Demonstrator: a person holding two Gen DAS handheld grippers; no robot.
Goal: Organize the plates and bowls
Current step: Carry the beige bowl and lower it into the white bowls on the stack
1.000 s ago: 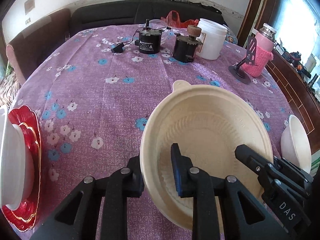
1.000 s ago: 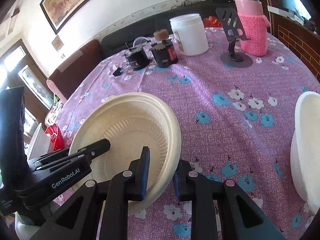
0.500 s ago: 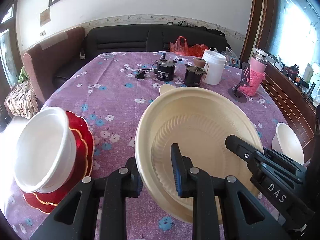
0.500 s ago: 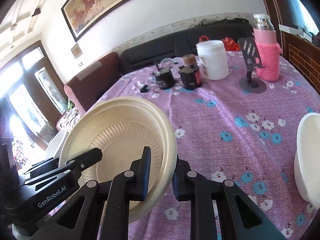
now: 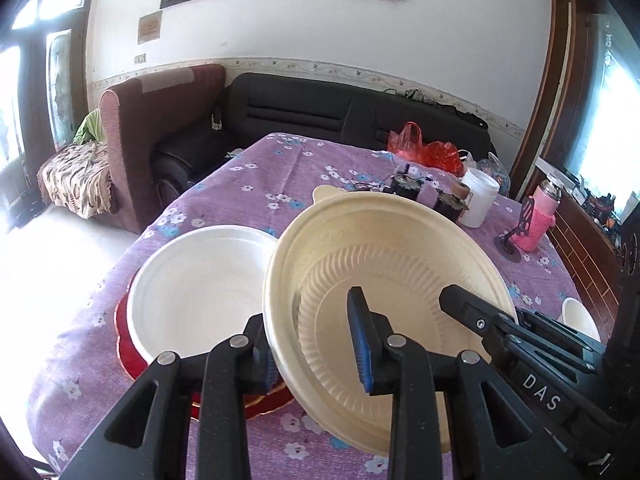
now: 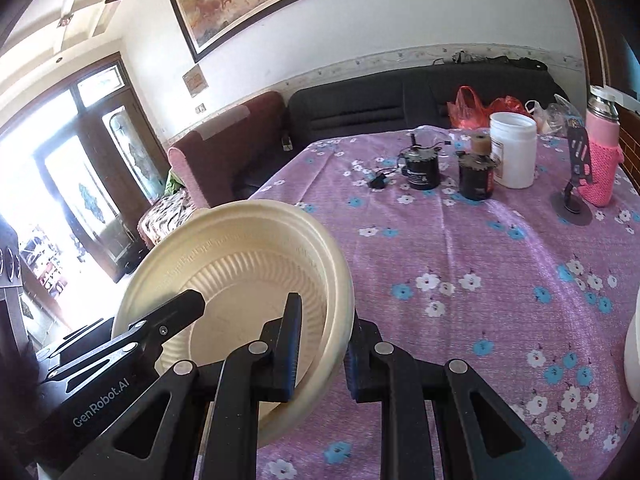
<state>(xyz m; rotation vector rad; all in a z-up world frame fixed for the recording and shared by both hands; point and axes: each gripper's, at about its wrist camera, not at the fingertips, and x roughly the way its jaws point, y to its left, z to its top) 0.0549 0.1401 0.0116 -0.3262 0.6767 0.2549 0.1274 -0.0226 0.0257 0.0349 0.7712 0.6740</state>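
Both grippers hold one cream ribbed bowl [image 5: 384, 280] in the air above the purple flowered table [image 5: 276, 168]. My left gripper [image 5: 316, 344] is shut on the bowl's left rim. My right gripper [image 6: 324, 344] is shut on the right rim of the same bowl [image 6: 240, 264]. To the bowl's left, a white bowl [image 5: 200, 292] rests on a red plate [image 5: 132, 360]. Another white bowl [image 5: 580, 316] sits at the right table edge and also shows in the right wrist view [image 6: 632, 360].
At the far side of the table stand two black jars [image 6: 420, 168], a white tub [image 6: 512, 148], a phone stand [image 6: 576, 176] and a pink-sleeved flask [image 6: 604, 156]. A black sofa [image 5: 340, 112] and a maroon armchair [image 5: 140, 120] lie beyond the table.
Both grippers have carried the cream bowl up and leftward. The white bowl on the red plate is now beside it and close below.
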